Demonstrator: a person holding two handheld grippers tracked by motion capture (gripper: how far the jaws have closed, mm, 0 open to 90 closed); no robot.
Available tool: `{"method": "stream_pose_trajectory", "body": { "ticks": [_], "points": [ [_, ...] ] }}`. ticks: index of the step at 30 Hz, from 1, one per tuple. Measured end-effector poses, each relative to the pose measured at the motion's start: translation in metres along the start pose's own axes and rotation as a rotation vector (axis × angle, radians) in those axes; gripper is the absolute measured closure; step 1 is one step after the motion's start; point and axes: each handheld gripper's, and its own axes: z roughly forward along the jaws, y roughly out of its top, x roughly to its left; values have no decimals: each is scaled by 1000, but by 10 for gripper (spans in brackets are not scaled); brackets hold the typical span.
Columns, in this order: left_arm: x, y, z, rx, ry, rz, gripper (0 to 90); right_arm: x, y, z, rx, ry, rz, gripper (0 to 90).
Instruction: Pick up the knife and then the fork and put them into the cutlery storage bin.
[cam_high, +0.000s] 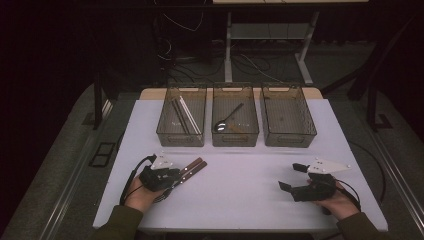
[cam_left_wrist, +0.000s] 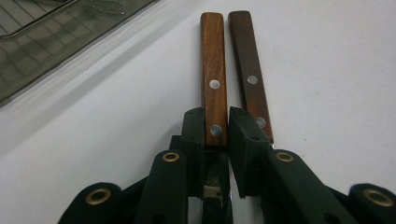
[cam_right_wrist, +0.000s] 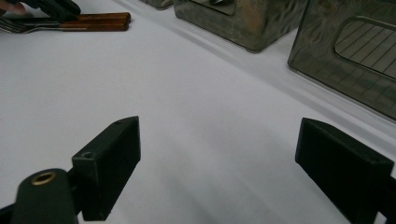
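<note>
Left gripper (cam_left_wrist: 217, 135) clamps one wooden-handled fork (cam_left_wrist: 213, 74) near the table's (cam_high: 240, 195) front-left corner, its twin (cam_left_wrist: 250, 70) lying just beside, so I'd lift straight up without dragging the neighbour, while the right gripper (cam_right_wrist: 217, 163) rests with jaws apart.

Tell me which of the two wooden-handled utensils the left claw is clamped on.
The left claw grips the lighter-brown handle, on the left in the left gripper view. The darker handle lies beside it on the table, outside the jaws.
</note>
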Motion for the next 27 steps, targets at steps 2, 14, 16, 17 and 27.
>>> {"method": "stream_pose_trajectory", "body": {
  "ticks": [2, 14, 16, 17, 27],
  "points": [
    [0, 1, 0, 3, -3, 4, 763, 0, 0, 0, 0, 0, 1, 142],
    [8, 9, -6, 3, -34, 6, 765, -2, 0, 0, 8, -7, 15, 142],
    [9, 11, -7, -1, -46, 6, 765, -2, 1, 0, 8, -6, 15, 142],
    [9, 13, -8, -1, -54, 11, 765, -2, 1, 0, 7, -4, 18, 142],
    [0, 35, -10, -4, -149, 34, 765, -7, 15, -2, 30, 107, 49, 142]
  ]
}}
